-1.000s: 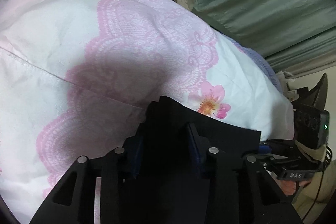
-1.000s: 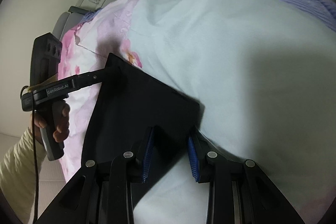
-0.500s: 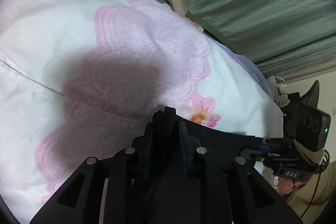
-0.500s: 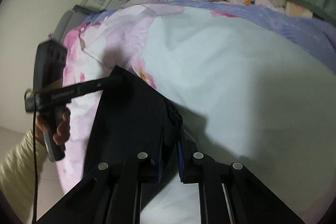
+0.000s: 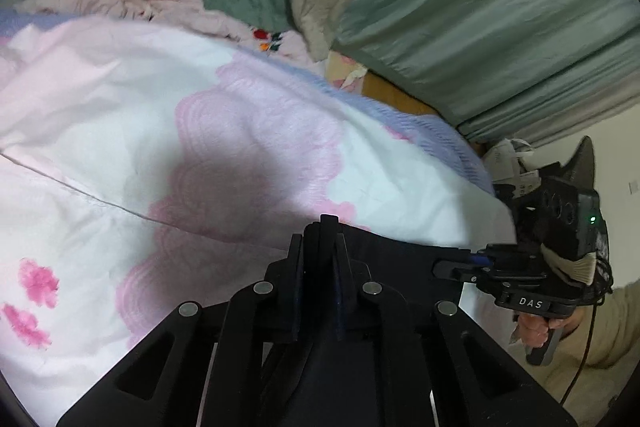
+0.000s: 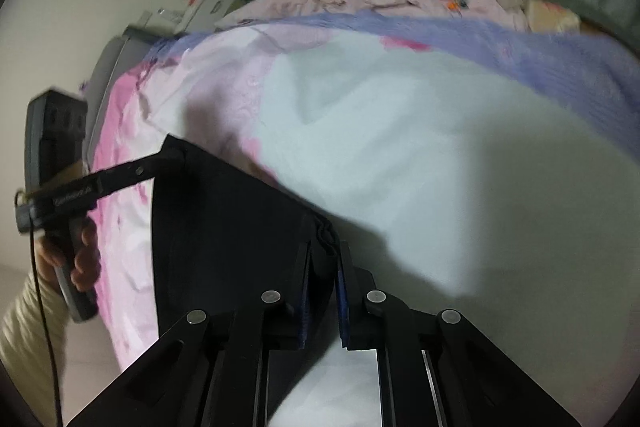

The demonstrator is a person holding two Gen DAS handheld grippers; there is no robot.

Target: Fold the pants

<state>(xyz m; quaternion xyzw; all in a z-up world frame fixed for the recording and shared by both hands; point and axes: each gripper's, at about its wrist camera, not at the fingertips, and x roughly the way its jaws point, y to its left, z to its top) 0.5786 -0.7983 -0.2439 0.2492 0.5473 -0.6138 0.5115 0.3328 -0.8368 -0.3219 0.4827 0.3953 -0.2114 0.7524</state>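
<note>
Black pants [image 6: 224,227] spread on floral bedsheet [image 5: 120,131], raised at two corners. Left gripper [image 5: 325,259] clamped on one corner; right gripper [image 6: 323,267] clamped on other. Green curtain [image 5: 480,7] behind.

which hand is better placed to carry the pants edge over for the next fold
Neither alone, probably. The left hand-held gripper and the right hand-held gripper are each clamped on a corner of the black pants, so both likely carry the edge across the floral bedsheet together.

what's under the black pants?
Under the black pants: floral bedsheet, visible around their edges. Whatever lies directly beneath is covered. Left gripper and right gripper clamp two corners.
</note>
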